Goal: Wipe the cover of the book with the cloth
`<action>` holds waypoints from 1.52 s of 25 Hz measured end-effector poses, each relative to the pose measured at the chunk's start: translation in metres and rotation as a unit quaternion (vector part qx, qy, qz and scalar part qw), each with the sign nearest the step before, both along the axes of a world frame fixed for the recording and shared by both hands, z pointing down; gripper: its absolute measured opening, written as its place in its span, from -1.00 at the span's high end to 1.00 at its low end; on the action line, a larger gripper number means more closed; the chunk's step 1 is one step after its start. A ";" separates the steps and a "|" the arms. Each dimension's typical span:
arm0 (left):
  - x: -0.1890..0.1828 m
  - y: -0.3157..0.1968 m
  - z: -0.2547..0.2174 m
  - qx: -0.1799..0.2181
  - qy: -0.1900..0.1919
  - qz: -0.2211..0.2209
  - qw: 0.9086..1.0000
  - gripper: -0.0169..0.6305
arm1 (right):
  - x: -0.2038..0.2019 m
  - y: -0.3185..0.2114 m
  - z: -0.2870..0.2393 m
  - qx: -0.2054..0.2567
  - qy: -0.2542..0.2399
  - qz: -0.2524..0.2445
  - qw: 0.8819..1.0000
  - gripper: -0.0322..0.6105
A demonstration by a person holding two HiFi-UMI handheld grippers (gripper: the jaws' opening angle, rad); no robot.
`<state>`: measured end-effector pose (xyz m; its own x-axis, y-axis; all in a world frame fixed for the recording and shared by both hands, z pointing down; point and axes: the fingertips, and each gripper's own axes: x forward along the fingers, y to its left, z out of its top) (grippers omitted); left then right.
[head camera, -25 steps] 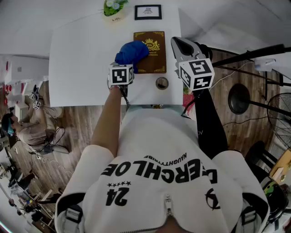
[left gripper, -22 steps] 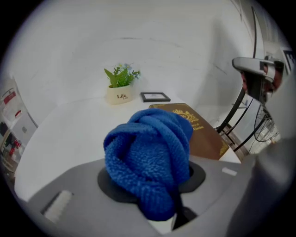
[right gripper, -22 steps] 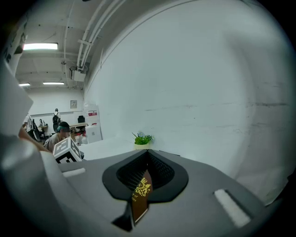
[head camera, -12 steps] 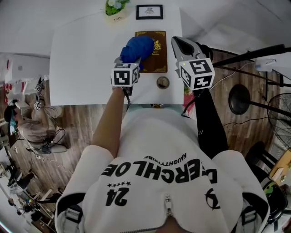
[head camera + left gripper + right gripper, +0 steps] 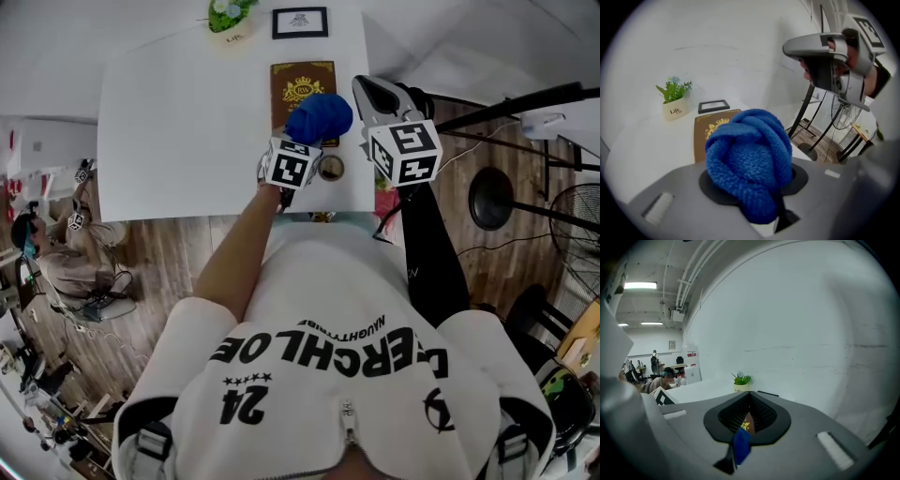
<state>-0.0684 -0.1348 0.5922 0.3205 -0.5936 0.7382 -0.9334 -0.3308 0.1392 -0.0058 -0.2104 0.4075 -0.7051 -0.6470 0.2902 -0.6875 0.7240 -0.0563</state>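
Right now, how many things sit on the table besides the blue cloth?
4: potted plant and picture frame at the far edge, book before the frame, small round thing by its near corner. The cloth may hide more.

The book (image 5: 298, 86) is a closed hardcover, dark brown, with a gold crest and a gold ornamental border on its cover. It lies flat on the white bench (image 5: 187, 112), near the far right part, its long side running away from the person. The cloth (image 5: 319, 118) is bright blue and fuzzy, bunched into a rounded wad of thick folds. It is clamped in the left hand-held gripper (image 5: 307, 141) and sits over the near right corner of the cover, hiding that part. The far and left parts of the cover show bare. Whether the wad presses on the cover cannot be told.
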 end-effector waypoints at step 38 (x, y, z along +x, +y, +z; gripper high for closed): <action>-0.086 0.011 -0.038 0.021 -0.012 -0.100 0.995 0.24 | -0.024 0.009 -0.006 0.003 -0.004 -0.035 0.999 0.89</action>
<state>-0.1548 -0.1233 0.5544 0.1764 -0.6742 0.7172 -0.9838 -0.1442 0.1064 -0.0301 -0.2012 0.4018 -0.7511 -0.5973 0.2811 -0.6343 0.7710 -0.0565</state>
